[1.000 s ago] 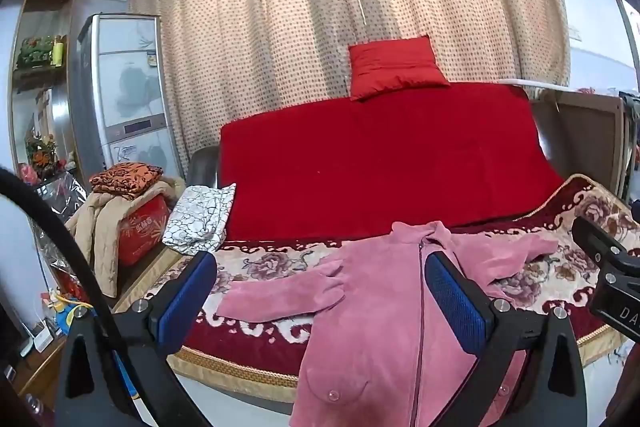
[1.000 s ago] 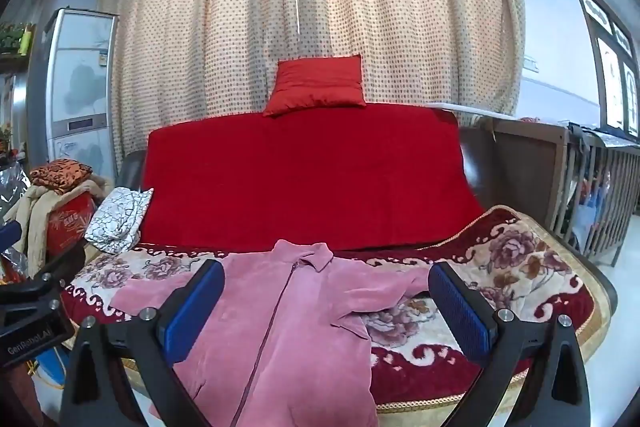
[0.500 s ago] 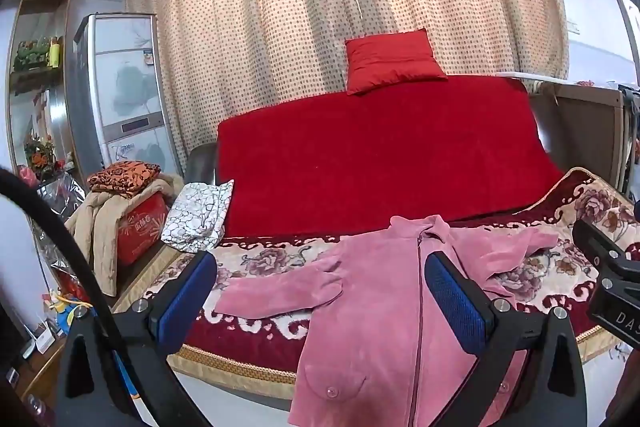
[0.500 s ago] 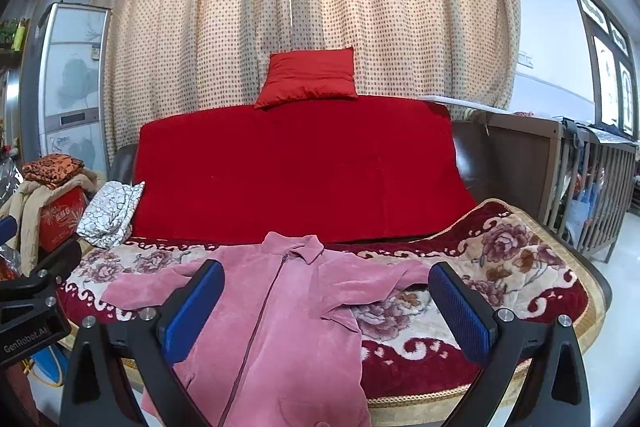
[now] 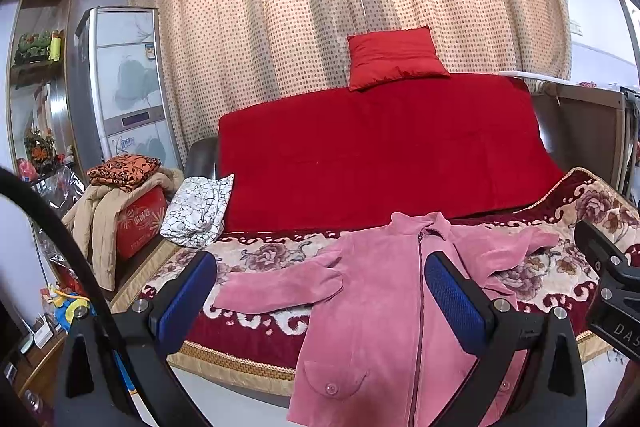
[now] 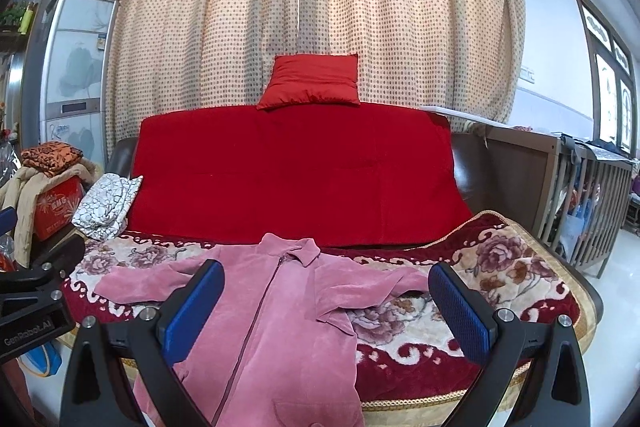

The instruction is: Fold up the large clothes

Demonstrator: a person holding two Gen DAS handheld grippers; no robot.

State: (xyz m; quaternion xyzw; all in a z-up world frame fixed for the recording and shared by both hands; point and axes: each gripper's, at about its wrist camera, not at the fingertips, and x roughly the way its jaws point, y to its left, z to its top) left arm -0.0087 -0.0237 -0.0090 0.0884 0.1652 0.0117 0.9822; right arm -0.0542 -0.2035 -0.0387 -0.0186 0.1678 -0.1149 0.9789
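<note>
A pink zip-front jacket (image 5: 372, 303) lies face up on the floral sofa seat (image 5: 560, 267), sleeves spread to both sides, its hem hanging over the front edge. It also shows in the right wrist view (image 6: 288, 311). My left gripper (image 5: 320, 299) is open and empty, held in the air in front of the jacket's left sleeve and body. My right gripper (image 6: 326, 303) is open and empty, in front of the jacket's chest and right sleeve. Neither touches the cloth.
The sofa has a red back cover (image 5: 380, 151) with a red cushion (image 5: 394, 57) on top. A white patterned cloth (image 5: 198, 207) lies at its left end. A red box under piled clothes (image 5: 136, 199) and a fridge (image 5: 120, 87) stand left; a wooden crib (image 6: 588, 195) stands right.
Both views have tilted slightly upward, so the sofa and jacket sit lower in frame. Both grippers stay open and the jacket has not moved.
</note>
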